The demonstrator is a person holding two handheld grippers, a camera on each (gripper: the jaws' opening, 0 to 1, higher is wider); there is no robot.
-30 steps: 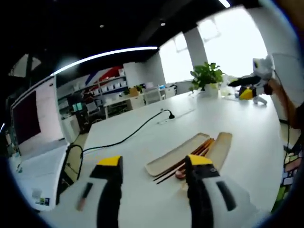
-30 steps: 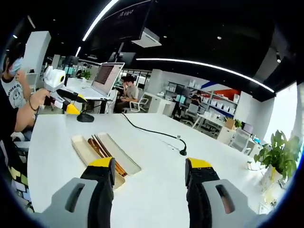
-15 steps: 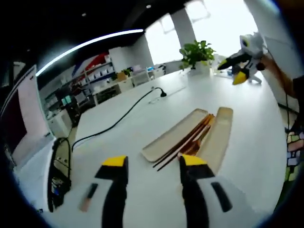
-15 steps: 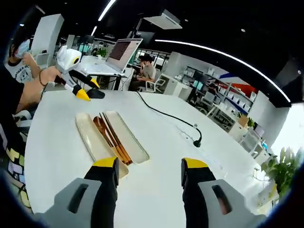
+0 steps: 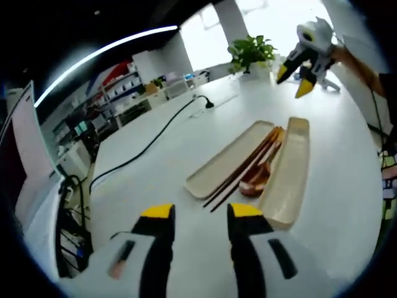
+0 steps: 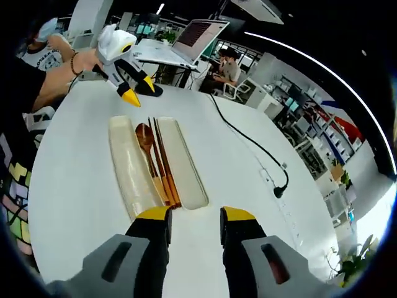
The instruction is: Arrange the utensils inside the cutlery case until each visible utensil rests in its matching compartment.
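Two long beige case halves lie side by side on the white table (image 5: 155,180): one half (image 5: 231,166) and the other half (image 5: 289,171). Between them lie brown chopsticks (image 5: 245,172) and a wooden spoon (image 5: 255,180). My left gripper (image 5: 201,212) hovers open before their near end, nothing between its jaws. In the right gripper view the halves (image 6: 129,164) (image 6: 184,162) hold the spoon (image 6: 145,138) and chopsticks (image 6: 162,166) between them. My right gripper (image 6: 195,215) stands open at the opposite end. Each gripper appears in the other's view: right (image 5: 305,51), left (image 6: 123,54).
A black cable (image 5: 146,155) with a plug runs across the table beside the case, also the cable (image 6: 251,141) in the right gripper view. A potted plant (image 5: 249,51) stands at one end, a laptop (image 6: 195,38) and a black disc base (image 6: 150,90) at the other. A person's hand (image 6: 84,61) holds the left gripper.
Both views have tilted down over the table, so the case lies nearer the middle of each. The jaws of both grippers stand somewhat closer together. The utensils have not moved.
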